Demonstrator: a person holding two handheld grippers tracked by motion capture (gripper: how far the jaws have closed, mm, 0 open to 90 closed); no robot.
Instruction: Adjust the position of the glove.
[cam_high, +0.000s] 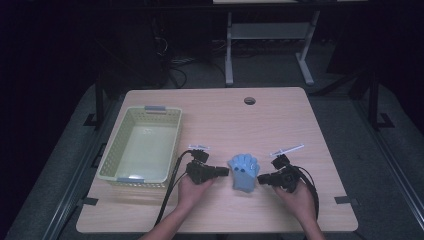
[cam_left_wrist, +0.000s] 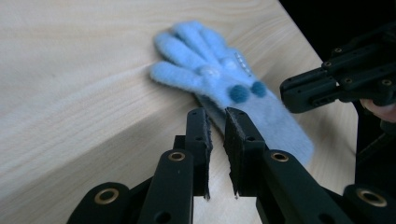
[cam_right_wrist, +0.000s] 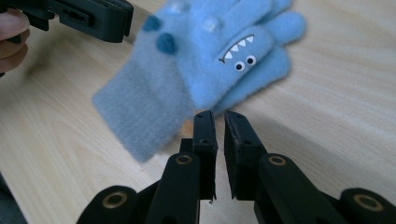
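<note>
Blue glove (cam_high: 244, 171) flat on the tabletop (cam_high: 280, 120) between two grippers.

Left gripper (cam_high: 223, 171) at the glove's left edge, right gripper (cam_high: 262, 179) at its right; jaws on both almost closed, a narrow gap showing, gripping nothing. Cuff toward the near edge, fingers pointing away. Pale green basket (cam_high: 141, 145) well apart on the left. White pen (cam_high: 287, 150) just beyond the right hand (cam_high: 298, 197).

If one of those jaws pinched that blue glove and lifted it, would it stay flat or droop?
The glove would probably droop: it looks like soft fuzzy knit lying limp on the table. It likely weighs little and shouldn't roll. Pushed, it may bunch rather than slide.
</note>
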